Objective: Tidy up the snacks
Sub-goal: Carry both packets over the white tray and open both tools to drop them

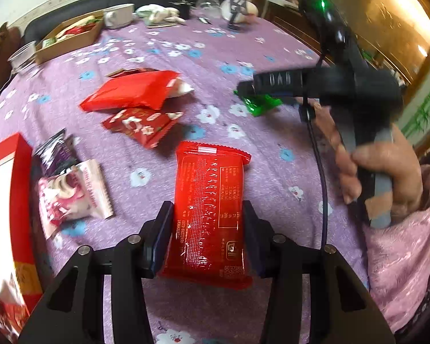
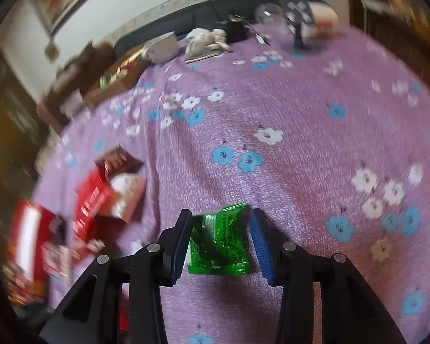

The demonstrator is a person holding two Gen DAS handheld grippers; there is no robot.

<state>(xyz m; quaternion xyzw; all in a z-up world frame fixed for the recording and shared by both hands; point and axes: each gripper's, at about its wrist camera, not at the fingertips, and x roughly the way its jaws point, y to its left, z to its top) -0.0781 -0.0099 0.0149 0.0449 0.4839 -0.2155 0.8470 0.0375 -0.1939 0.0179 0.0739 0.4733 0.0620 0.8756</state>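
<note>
Where the red packet lies on the cloth, right of the red box, it is clamped across its width by the left gripper. The right gripper jaws stand slack around the green packet. Both are judged light, crinkly, slippery; mid-body holds are advised.

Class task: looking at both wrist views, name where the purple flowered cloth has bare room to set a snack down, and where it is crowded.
Bare cloth stretches right of and beyond the green packet, up to the far clutter by the white bowl. A smaller gap lies between the held red packet and the green one. The side near the red box and pink packet is crowded.
</note>
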